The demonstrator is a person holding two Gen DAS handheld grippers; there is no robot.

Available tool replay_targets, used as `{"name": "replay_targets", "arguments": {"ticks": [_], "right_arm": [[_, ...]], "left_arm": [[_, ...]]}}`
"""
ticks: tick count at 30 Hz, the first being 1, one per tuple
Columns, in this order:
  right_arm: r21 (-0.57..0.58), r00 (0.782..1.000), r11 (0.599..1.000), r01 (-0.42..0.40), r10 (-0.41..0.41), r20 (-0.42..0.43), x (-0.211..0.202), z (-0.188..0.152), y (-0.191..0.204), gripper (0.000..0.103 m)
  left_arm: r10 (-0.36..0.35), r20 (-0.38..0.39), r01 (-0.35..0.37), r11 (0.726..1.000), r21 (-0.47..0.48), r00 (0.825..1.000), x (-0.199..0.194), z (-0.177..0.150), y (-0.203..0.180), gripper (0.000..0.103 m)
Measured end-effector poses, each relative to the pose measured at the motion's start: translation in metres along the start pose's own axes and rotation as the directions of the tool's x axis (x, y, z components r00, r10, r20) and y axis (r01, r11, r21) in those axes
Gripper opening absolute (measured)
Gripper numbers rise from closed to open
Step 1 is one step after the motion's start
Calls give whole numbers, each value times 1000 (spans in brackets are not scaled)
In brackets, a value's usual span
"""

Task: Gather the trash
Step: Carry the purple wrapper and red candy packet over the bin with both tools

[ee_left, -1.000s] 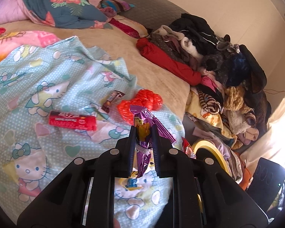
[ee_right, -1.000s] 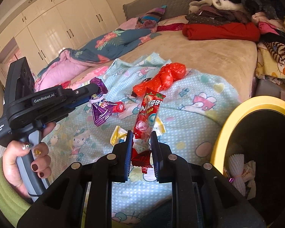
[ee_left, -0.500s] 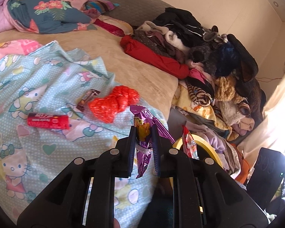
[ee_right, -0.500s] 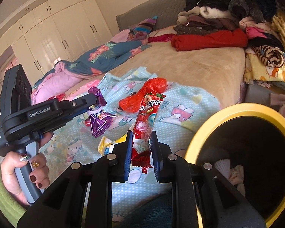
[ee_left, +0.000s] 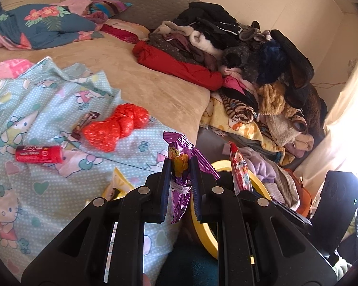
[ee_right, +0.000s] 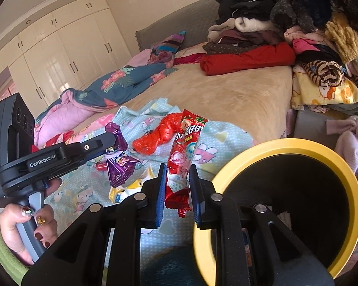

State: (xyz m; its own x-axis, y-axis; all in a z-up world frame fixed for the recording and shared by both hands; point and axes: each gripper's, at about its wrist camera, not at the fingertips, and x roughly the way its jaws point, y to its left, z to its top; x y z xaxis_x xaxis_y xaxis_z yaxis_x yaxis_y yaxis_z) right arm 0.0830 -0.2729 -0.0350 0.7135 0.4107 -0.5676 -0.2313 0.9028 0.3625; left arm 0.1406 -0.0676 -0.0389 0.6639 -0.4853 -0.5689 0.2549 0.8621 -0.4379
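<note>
My left gripper [ee_left: 180, 166] is shut on a purple foil wrapper [ee_left: 179, 164], held above the bed's edge; it also shows in the right wrist view [ee_right: 119, 164]. My right gripper [ee_right: 177, 174] is shut on a red strawberry candy wrapper [ee_right: 182, 150], which also shows in the left wrist view [ee_left: 239, 169]. A yellow-rimmed black bin [ee_right: 288, 147] stands just right of the right gripper; its rim [ee_left: 257, 178] lies beyond the left gripper. On the Hello Kitty blanket [ee_left: 35, 119] lie a red plastic bag [ee_left: 114, 128], a red tube wrapper [ee_left: 38, 153], a brown bar wrapper [ee_left: 86, 121] and a yellow wrapper [ee_left: 118, 186].
A pile of clothes [ee_left: 238, 54] covers the bed's far right side and the floor beside it. A floral quilt [ee_left: 43, 26] lies at the head of the bed. White wardrobe doors [ee_right: 59, 54] stand behind. White crumpled paper lies inside the bin.
Both grippers have moved right toward the bin with their wrappers still held. The bin's rim now fills more of the right wrist view and sits nearer the left gripper.
</note>
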Motion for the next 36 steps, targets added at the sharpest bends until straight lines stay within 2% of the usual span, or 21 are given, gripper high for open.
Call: {"name": "replay_targets", "arguments": {"ticks": [16, 36], "right_arm": [[50, 998, 997, 53, -55, 39, -24, 3, -41, 19], [118, 992, 986, 115, -121, 41, -41, -3, -92, 19]], "left_arm": [[-39, -34, 42, 996, 74, 999, 16, -5, -39, 11], [-71, -100, 85, 986, 143, 992, 36, -25, -80, 11]]}}
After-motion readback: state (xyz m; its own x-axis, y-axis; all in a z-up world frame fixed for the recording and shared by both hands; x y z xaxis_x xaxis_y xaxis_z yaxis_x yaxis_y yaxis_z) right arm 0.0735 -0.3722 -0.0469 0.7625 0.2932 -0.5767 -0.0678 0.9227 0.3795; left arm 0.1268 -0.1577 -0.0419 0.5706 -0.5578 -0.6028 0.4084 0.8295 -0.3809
